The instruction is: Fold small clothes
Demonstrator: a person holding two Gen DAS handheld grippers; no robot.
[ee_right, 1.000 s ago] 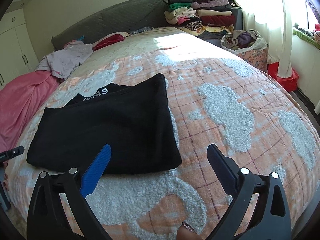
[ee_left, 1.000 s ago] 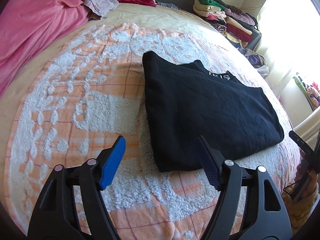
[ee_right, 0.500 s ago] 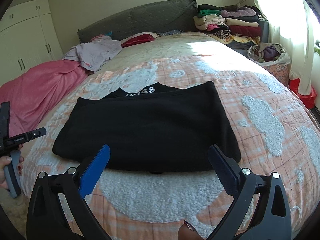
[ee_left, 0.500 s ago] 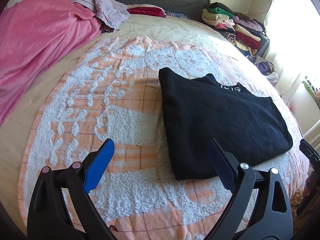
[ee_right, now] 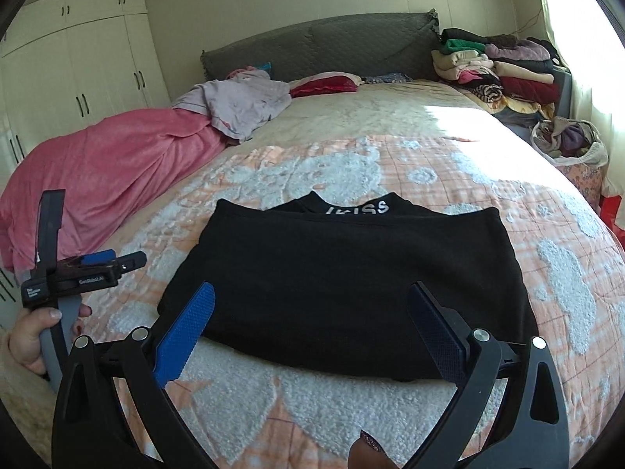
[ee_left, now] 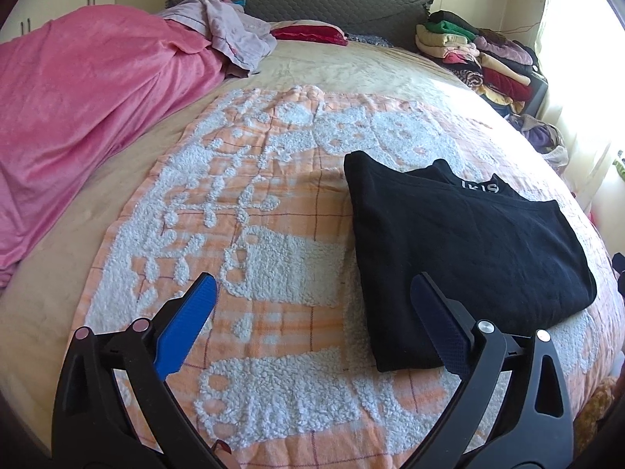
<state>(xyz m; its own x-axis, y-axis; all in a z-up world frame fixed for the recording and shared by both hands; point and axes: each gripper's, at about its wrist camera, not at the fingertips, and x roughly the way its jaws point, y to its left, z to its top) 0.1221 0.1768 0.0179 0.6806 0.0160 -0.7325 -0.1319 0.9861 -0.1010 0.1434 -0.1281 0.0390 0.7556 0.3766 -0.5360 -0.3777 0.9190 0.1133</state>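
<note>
A black folded garment (ee_left: 468, 250) with white lettering at the collar lies flat on the orange-and-white blanket (ee_left: 273, 258). In the left wrist view my left gripper (ee_left: 312, 279) hovers over the blanket at the garment's left edge, its jaws opening with nothing between them. Seen from the right wrist, the garment (ee_right: 351, 281) lies straight ahead, and my right gripper (ee_right: 312, 287) stands open just above its near edge without gripping it. The left gripper (ee_right: 78, 273) shows at that view's left side, held by a hand (ee_right: 31, 336).
A pink blanket (ee_left: 78, 117) is heaped along the bed's left side, with a lilac garment (ee_left: 230, 31) and a red pillow (ee_left: 308, 33) near the grey headboard (ee_right: 312, 47). Stacked folded clothes (ee_right: 508, 74) and a bag of clothes (ee_right: 566, 144) stand on the right. White wardrobes (ee_right: 78, 70) line the left wall.
The left gripper's jaws have spread wider. The right gripper has swung across to face the black garment's near edge squarely; the garment itself has not moved.
</note>
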